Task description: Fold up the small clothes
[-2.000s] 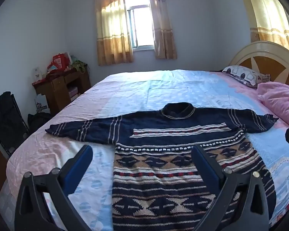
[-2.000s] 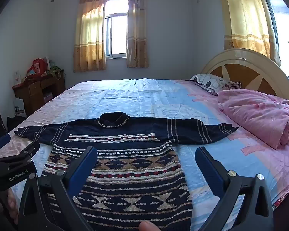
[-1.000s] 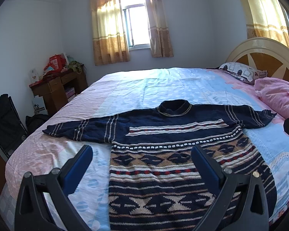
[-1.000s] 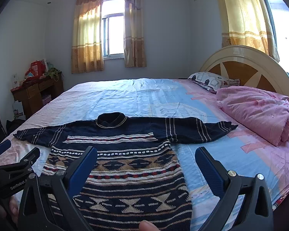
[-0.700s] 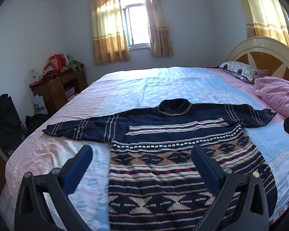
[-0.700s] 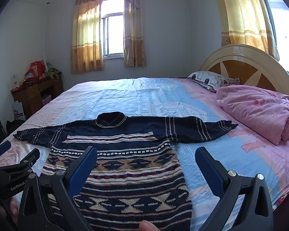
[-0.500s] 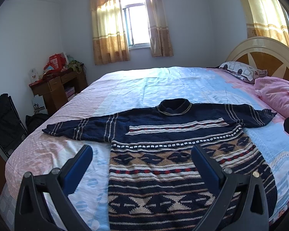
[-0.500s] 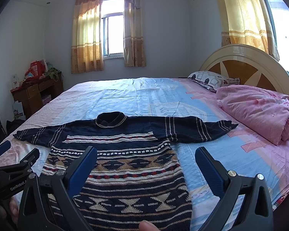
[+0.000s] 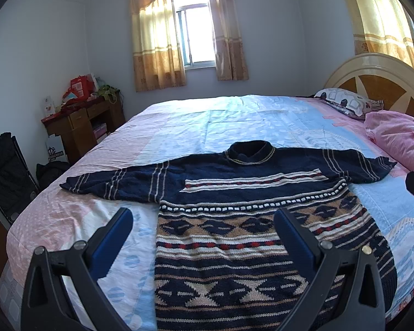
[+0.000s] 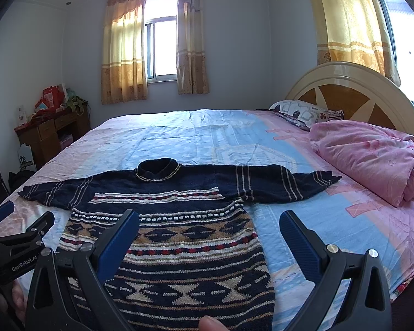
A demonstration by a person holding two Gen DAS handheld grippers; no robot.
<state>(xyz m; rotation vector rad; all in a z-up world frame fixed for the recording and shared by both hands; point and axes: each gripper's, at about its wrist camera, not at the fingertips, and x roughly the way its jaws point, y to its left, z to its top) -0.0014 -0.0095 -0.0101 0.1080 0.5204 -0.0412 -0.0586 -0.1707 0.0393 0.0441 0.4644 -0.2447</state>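
Left hand-held gripper (image 9: 202,218): black frame, blue-padded fingers (image 9: 110,244) spread wide, nothing between them, held above the near edge of the bed. Right hand-held gripper (image 10: 209,219): same build, blue pads (image 10: 300,244) equally wide apart, gripping nothing, poised over the hem end of the garment. Seen from the right wrist, left tool's black body low at the left edge of the view.

Directly ahead of both: navy knitted sweater with cream, tan and red patterned bands (image 9: 243,234) (image 10: 179,220), lying flat and face up on the bed, both sleeves stretched straight out to the sides, roll collar pointing away toward the window, hem nearest the cameras. Unfolded.

Underneath: pink and pale blue patterned bedsheet (image 9: 234,121) (image 10: 207,135). Off to the right, near the right sleeve's cuff but apart from it, bundled pink quilt (image 10: 369,157); behind that, patterned pillow (image 10: 303,111) against cream and brown arched headboard (image 10: 353,91). Far left, brown wooden worktop (image 9: 80,124) cluttered with red bags. On the back wall, window with orange-yellow curtains (image 10: 124,52).
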